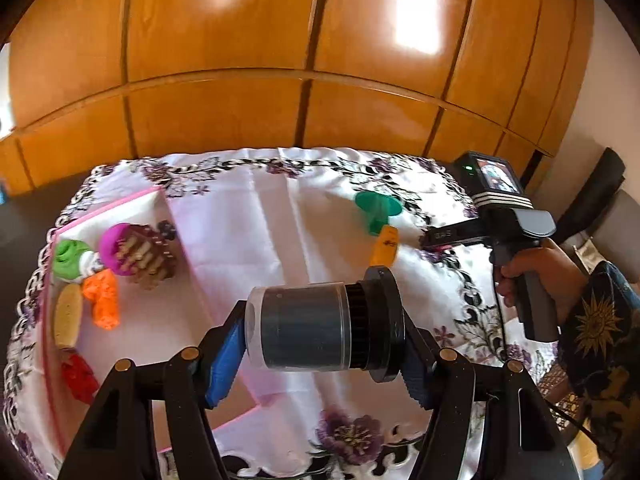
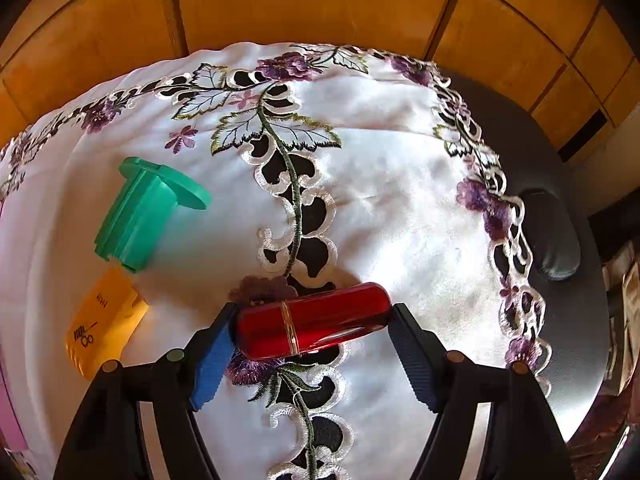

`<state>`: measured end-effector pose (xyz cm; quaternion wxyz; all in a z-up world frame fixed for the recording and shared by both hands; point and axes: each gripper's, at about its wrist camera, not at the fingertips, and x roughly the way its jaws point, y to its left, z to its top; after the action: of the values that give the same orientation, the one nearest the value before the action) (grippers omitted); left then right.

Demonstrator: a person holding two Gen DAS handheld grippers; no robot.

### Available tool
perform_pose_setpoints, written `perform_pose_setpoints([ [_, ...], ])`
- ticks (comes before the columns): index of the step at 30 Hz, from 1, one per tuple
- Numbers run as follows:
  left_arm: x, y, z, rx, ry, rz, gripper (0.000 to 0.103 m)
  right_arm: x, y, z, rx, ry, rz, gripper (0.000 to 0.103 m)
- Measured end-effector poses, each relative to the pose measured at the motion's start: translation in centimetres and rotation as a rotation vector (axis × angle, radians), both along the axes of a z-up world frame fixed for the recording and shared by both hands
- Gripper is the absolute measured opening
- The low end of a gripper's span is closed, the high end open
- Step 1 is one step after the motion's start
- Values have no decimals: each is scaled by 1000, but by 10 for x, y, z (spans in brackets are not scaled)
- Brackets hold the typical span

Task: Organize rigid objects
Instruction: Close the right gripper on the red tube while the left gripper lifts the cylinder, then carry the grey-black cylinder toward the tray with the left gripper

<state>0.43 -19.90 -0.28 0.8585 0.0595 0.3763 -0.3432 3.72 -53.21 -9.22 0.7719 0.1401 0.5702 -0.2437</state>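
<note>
Two grippers hold loads: left gripper clamps a jar, right gripper brackets a red tube end-on; the tube could roll out.

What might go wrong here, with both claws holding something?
1. The right claw pinches the glossy red tube end to end, right at its fingertips. The rounded ends look slippery, so it might pop out.
2. The left claw carries a clear jar near the pink tray, which already holds several toys. Setting it down carelessly may knock them.
3. The green piece lies close and could get bumped.
</note>
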Motion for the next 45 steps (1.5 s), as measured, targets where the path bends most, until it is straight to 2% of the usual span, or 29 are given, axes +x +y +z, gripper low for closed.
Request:
perform_pose_setpoints([
  [7,6,27,7,11,-49,86,68,1,0,0,-18,-6,-7,76],
  [14,11,50,8,11,-54,151,68,2,5,-1,-47,-8,14,76],
  [20,15,64,6,10,-46,181,68,1,1,-3,-15,-20,-3,76],
  [22,15,68,5,9,-42,191,68,-1,-5,-6,45,-34,-31,76],
  [24,16,72,3,9,-36,202,68,-1,-6,-6,55,-40,-36,76],
  [29,16,80,2,11,-36,216,68,-1,-5,-5,38,-40,-30,76],
  [34,17,93,3,0,-33,238,68,1,3,-2,-24,-31,6,76],
  [45,34,173,-9,-7,54,442,68,3,14,1,-84,-11,49,76],
])
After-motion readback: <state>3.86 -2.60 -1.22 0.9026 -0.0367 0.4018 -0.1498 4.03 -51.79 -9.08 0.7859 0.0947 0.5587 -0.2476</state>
